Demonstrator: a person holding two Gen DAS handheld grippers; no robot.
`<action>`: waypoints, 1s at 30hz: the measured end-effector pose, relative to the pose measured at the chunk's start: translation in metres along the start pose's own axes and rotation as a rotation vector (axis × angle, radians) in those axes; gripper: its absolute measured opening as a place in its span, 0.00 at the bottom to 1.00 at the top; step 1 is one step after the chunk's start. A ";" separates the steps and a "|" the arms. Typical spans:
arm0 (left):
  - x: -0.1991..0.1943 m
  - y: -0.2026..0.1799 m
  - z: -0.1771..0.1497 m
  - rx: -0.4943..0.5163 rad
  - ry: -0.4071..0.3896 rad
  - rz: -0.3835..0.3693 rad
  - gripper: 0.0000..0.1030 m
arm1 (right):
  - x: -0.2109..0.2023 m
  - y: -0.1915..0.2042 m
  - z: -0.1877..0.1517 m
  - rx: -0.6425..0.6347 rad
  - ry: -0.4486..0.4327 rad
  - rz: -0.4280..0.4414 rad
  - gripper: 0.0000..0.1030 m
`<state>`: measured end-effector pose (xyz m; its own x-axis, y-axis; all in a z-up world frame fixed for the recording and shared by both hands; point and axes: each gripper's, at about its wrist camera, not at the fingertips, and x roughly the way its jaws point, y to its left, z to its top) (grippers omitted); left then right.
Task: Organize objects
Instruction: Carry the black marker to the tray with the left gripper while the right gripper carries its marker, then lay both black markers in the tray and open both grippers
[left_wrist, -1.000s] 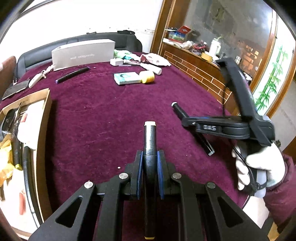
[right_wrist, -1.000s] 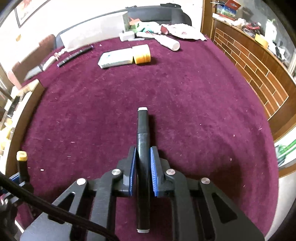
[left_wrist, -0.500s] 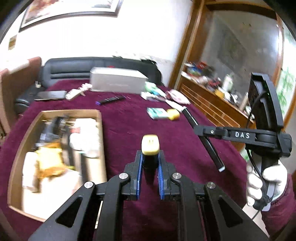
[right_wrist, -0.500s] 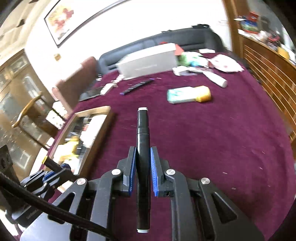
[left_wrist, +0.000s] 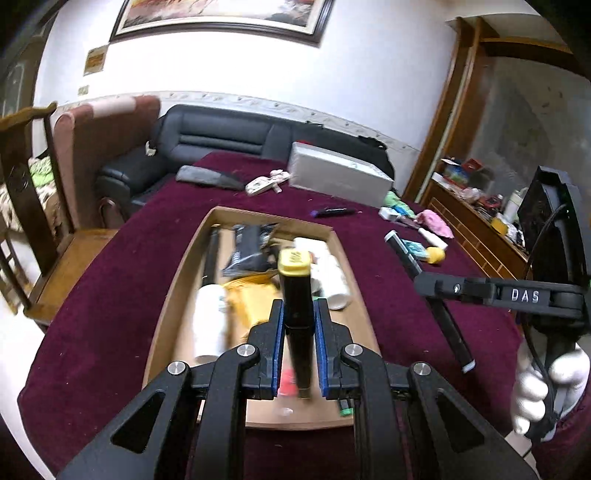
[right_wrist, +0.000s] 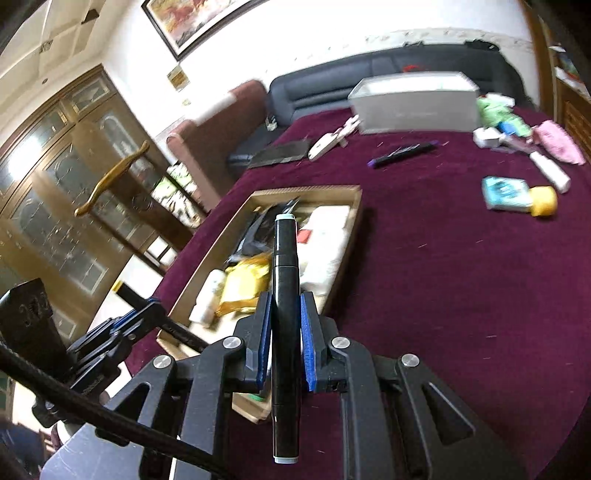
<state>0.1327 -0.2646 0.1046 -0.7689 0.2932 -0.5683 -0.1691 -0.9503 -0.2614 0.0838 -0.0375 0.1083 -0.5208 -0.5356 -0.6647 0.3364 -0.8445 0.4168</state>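
Markers: two black markers, one in each set of tongs, both held above the counter near the tray.
Left tongs (left_wrist: 298, 332): clenched on the yellow-capped marker (left_wrist: 294, 295), which stands over the tray.
Right tongs (right_wrist: 283, 332): clenched on the grey-capped marker (right_wrist: 285, 295), its tip over the tray's near side.
Tray (left_wrist: 177, 291): shallow cardboard tray on the maroon counter (right_wrist: 443, 277), filled with a yellow packet, white rolls and dark items.
Loose items: purple-tipped pen (right_wrist: 402, 154), teal box (right_wrist: 506, 192), grey box (right_wrist: 417, 103) lie well apart from the tray.
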 end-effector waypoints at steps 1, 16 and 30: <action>0.002 0.005 0.000 -0.009 0.002 0.003 0.14 | 0.008 0.002 0.000 0.004 0.013 0.006 0.13; 0.051 0.042 0.014 -0.084 0.067 -0.008 0.14 | 0.098 0.008 -0.008 0.043 0.170 -0.020 0.13; 0.062 0.045 0.003 -0.105 0.121 0.015 0.14 | 0.115 0.012 -0.009 0.033 0.207 -0.015 0.13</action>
<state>0.0754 -0.2894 0.0595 -0.6899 0.2956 -0.6608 -0.0881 -0.9404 -0.3286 0.0351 -0.1095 0.0312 -0.3523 -0.5133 -0.7826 0.3023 -0.8538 0.4239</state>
